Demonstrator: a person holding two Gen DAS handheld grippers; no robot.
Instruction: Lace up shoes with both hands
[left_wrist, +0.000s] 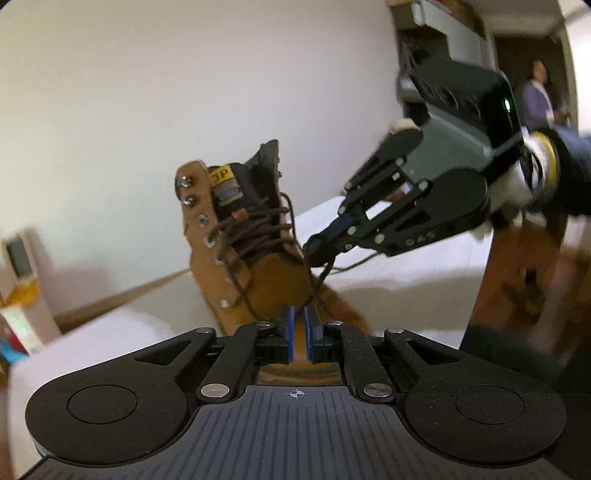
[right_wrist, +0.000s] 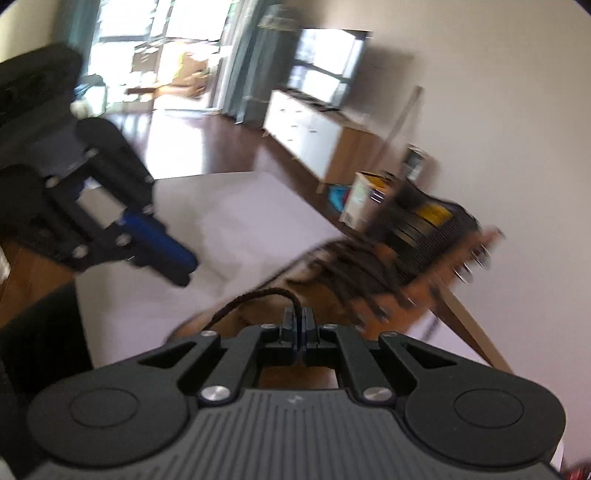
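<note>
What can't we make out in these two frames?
- Boot in the right wrist view: motion blur smears eyelets and lacing.
- Boot toe in the left wrist view: hidden behind the left gripper.
- Lace free end: cut off behind the right gripper.

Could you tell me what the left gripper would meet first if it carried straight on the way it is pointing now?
Most likely the tan boot. The left gripper points at its laced front, its jaws slightly apart with nothing between them. The dark lace held by the right gripper hangs close to that line; depth is unclear.

White table (left_wrist: 388, 273); tan boot (left_wrist: 258, 258) standing on it, laces loose.
</note>
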